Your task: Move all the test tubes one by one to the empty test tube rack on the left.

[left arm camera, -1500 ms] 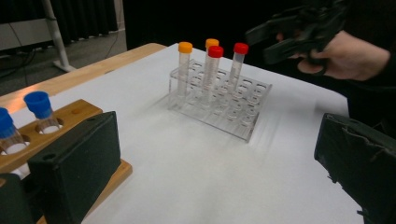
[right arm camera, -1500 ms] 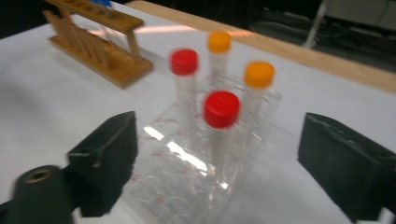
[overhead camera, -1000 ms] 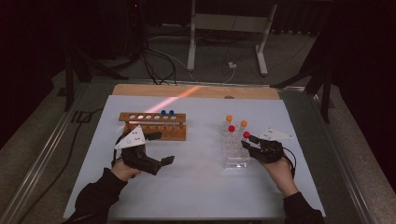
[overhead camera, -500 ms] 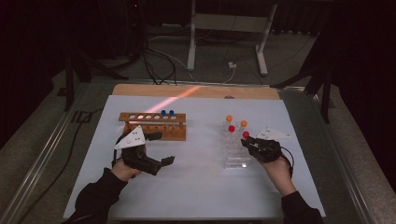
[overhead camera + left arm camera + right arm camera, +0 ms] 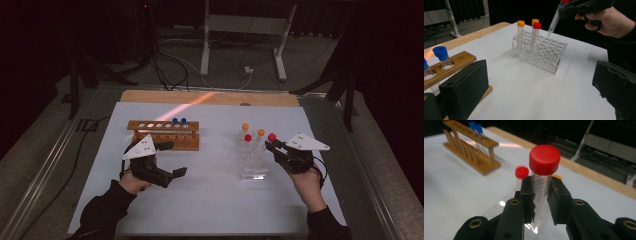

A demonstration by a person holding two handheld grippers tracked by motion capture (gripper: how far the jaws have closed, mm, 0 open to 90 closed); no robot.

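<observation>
Clear plastic rack (image 5: 250, 157) stands right of the desk's (image 5: 210, 200) centre and holds three capped tubes at its far end: two orange-capped tubes (image 5: 245, 127) and one red-capped tube (image 5: 247, 138), all upright. Wooden rack (image 5: 163, 134) stands toward the far left of the desk; two blue-capped tubes (image 5: 179, 121) sit in its right-hand holes, the other holes open.

Right gripper (image 5: 541, 195) has its fingers clenched on a second red-capped tube (image 5: 544, 170), gripped just below the cap. The left gripper view shows that tube (image 5: 554, 21) tilted, its pointed tip held above the far right part of the clear rack, apart from it; the high view shows little more than its cap (image 5: 272, 136).

Left gripper (image 5: 536, 90) sits near the wooden rack's front, fingers released and well apart, nothing between them.

Tube contents cannot be made out. Wooden rack is cut off at the left edge of the left gripper view, partly behind a finger
</observation>
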